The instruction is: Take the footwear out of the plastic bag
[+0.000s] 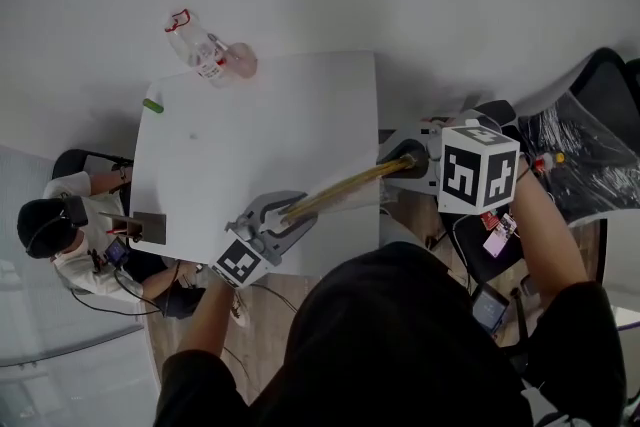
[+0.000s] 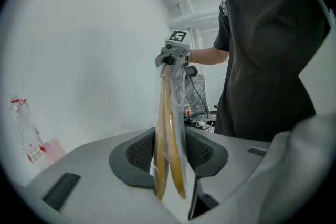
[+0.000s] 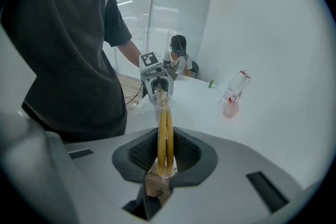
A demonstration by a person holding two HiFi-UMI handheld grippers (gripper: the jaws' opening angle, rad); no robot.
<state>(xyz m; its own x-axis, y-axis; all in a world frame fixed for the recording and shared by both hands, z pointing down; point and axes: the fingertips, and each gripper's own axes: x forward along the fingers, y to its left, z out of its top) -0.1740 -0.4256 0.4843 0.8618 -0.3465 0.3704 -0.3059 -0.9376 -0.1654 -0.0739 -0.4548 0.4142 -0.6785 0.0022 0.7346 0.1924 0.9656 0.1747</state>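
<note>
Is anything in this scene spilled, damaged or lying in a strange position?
Nothing stands out. The left gripper and right gripper hold the bagged slippers by the two ends above the table edge; the bottle stands upright, and nothing is spilled.

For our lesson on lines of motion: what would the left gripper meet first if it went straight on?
Beyond the bagged footwear it clasps, the left gripper would likely meet the right gripper holding the far end.
</note>
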